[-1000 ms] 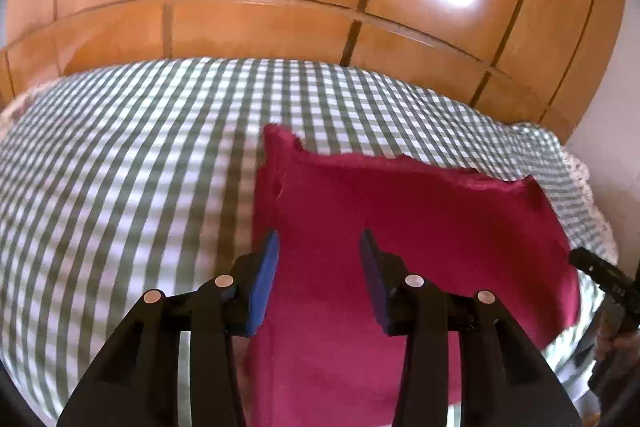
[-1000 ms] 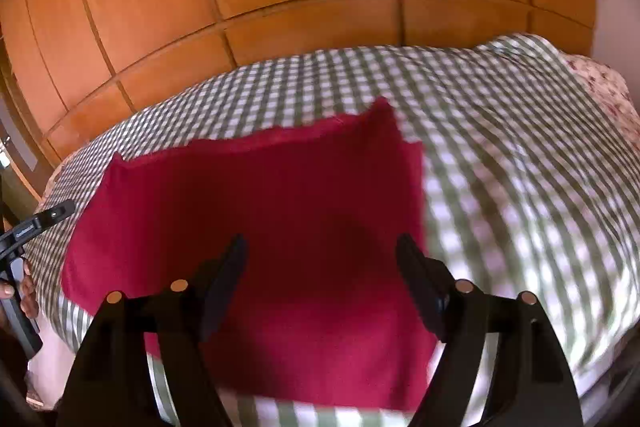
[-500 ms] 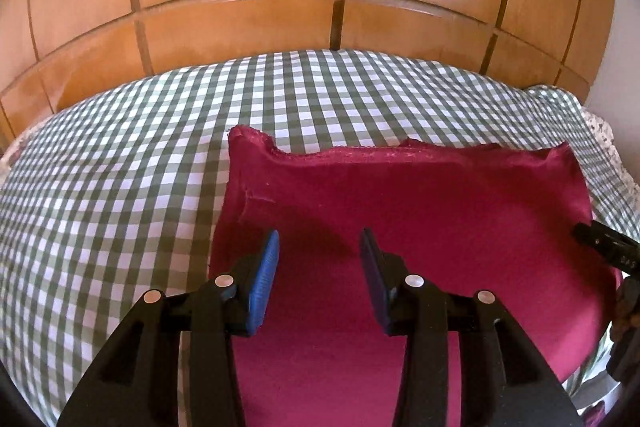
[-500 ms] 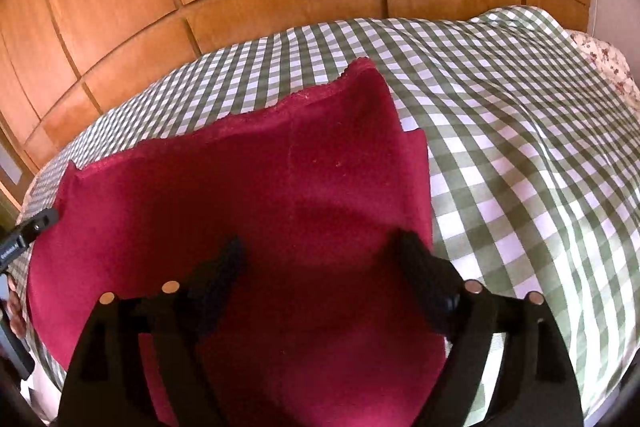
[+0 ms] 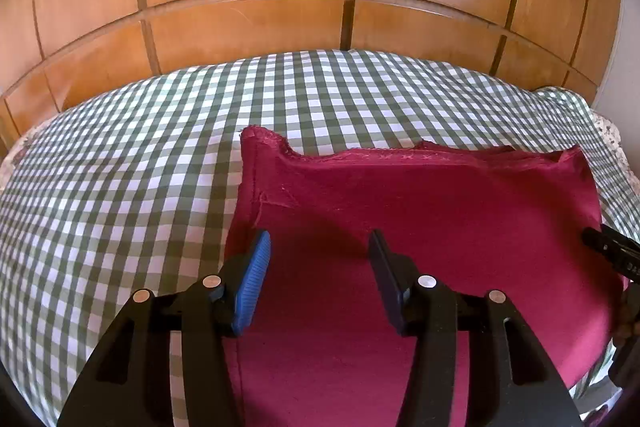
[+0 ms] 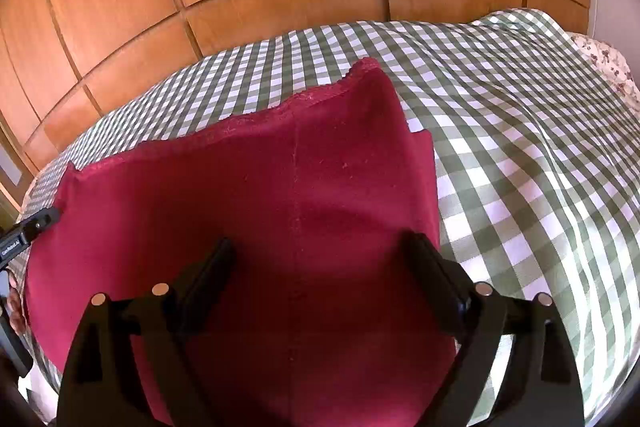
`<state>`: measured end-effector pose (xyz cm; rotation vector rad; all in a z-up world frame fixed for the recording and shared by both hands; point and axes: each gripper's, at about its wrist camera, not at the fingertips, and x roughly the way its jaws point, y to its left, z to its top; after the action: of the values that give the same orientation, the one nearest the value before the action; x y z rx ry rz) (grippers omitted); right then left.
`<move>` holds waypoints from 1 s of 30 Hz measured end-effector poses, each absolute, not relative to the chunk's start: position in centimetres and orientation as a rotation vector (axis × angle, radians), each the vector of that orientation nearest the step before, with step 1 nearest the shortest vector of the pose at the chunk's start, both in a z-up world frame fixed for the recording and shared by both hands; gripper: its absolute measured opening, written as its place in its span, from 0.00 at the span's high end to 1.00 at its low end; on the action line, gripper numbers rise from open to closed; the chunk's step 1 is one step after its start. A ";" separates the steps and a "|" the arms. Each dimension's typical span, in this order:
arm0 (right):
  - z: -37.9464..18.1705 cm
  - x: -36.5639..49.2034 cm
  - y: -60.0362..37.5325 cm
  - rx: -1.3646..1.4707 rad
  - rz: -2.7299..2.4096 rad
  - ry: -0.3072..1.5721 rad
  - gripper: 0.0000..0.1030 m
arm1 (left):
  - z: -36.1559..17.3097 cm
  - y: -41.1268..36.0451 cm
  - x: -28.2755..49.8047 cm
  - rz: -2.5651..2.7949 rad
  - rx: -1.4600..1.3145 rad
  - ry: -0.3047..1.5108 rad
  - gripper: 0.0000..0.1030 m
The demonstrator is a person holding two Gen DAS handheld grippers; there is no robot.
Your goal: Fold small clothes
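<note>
Left wrist view: my left gripper (image 5: 318,259) is hovering with jaws just widened, grasping nothing, over the dark red garment (image 5: 440,227) lying on the green checked bedspread (image 5: 120,187).

Right wrist view: my right gripper (image 6: 320,267) is spreading wide, released, above the garment's right edge.

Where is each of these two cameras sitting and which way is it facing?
Left wrist: on the left gripper, looking down along open fingers at the red cloth's left part; the other gripper's tip shows at right.
Right wrist: on the right gripper, open wide over the cloth's right part.
Shared: the cloth, checked bedcover, wooden panels.
</note>
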<state>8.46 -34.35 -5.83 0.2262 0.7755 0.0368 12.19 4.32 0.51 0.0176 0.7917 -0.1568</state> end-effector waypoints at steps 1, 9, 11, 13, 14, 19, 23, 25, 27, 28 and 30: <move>-5.8 8.5 -34.4 0.227 0.037 0.775 0.13 | 0.4 4.3 12.2 -0.156 0.018 0.792 0.51; -5.8 8.5 -34.3 0.222 0.038 0.781 0.13 | -1.4 5.2 13.5 -0.150 0.004 0.830 0.51; -5.5 8.6 -34.4 0.226 0.042 0.796 0.13 | -1.7 5.1 13.6 -0.145 0.011 0.829 0.51; -4.8 8.4 -34.5 0.236 0.055 0.806 0.13 | -1.5 4.9 13.4 -0.137 0.011 0.825 0.51; -4.1 8.2 -34.9 0.256 0.064 0.800 0.13 | -1.3 5.0 13.3 -0.137 0.004 0.823 0.51; -2.9 6.0 -38.1 0.374 0.018 0.760 0.11 | 0.3 6.2 11.2 -0.159 -0.098 0.797 0.44; -4.3 4.6 -40.0 0.435 -0.010 0.802 0.11 | 1.3 6.6 9.4 -0.194 -0.159 0.780 0.44; -5.3 3.9 -40.4 0.479 0.015 0.832 0.16 | 1.5 6.6 8.4 -0.222 -0.182 0.781 0.44; -5.8 3.3 -40.3 0.495 0.028 0.840 0.17 | 1.5 6.1 7.5 -0.244 -0.175 0.787 0.44; -5.9 3.0 -40.3 0.500 0.032 0.839 0.18 | 1.4 5.7 7.0 -0.252 -0.161 0.789 0.44; -6.0 2.7 -40.2 0.514 0.046 0.842 0.22 | 1.1 5.2 6.3 -0.262 -0.138 0.792 0.44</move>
<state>2.66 -40.22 -6.04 0.5138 0.8419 0.0461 6.33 5.18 1.05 -0.1382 0.7923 -0.2617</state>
